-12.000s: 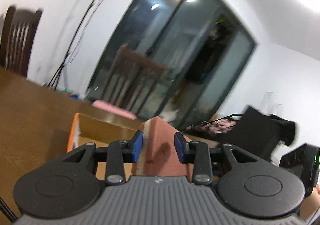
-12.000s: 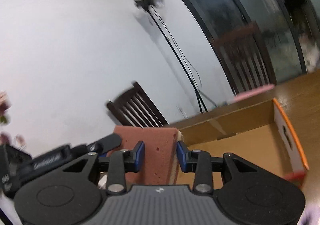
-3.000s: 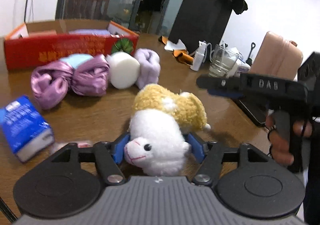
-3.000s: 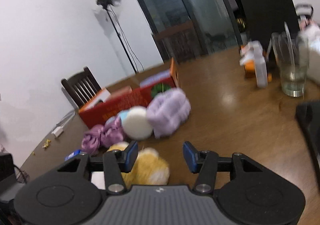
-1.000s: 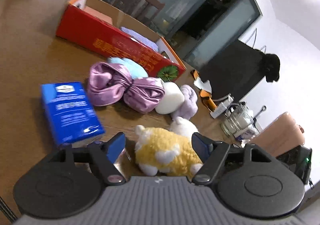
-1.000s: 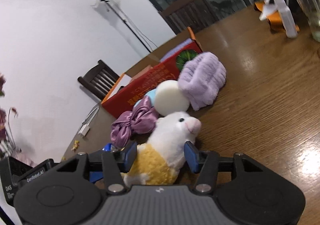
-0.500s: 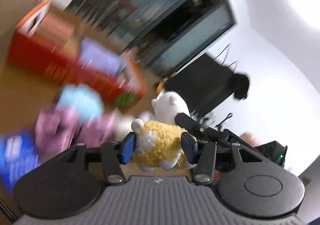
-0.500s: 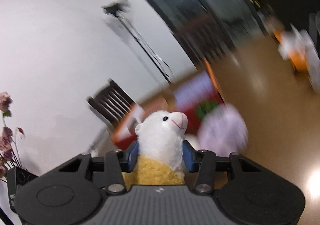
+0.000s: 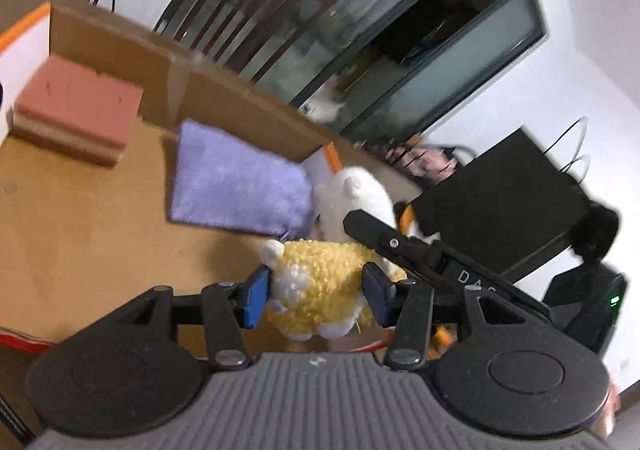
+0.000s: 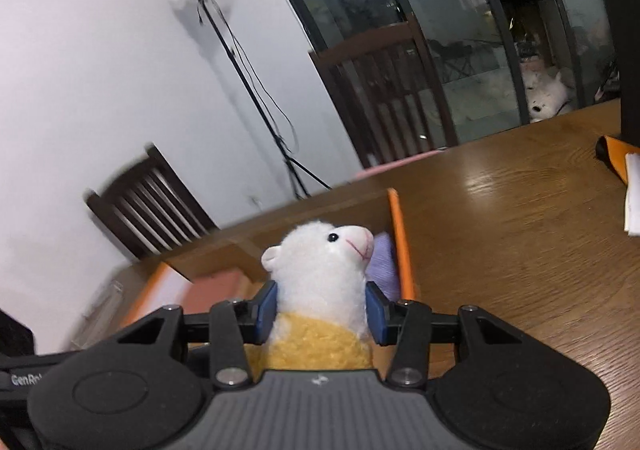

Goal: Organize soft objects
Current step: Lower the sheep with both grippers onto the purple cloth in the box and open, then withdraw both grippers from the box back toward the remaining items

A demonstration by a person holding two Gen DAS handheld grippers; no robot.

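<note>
Both grippers hold one plush alpaca with a yellow body [image 9: 320, 282] and a white head [image 10: 324, 266]. My left gripper [image 9: 316, 296] is shut on its yellow rear end. My right gripper [image 10: 320, 308] is shut on its white neck. The toy hangs above the open cardboard box [image 9: 92, 210], near the box's right end. Inside the box lie a pink sponge block [image 9: 80, 110] and a folded purple towel [image 9: 236, 182]; the towel also shows in the right wrist view [image 10: 380, 266]. The right gripper's body [image 9: 440, 262] crosses the left wrist view.
The box has orange edges [image 10: 400, 242] and sits on a brown wooden table [image 10: 520, 250]. Dark wooden chairs [image 10: 384, 90] stand behind the table. A black bag [image 9: 500, 206] sits to the right. A tripod stand [image 10: 248, 82] is by the wall.
Both grippers lifted the plush alpaca off the table and carried it over the open box. The loose soft items on the table have dropped out of view.
</note>
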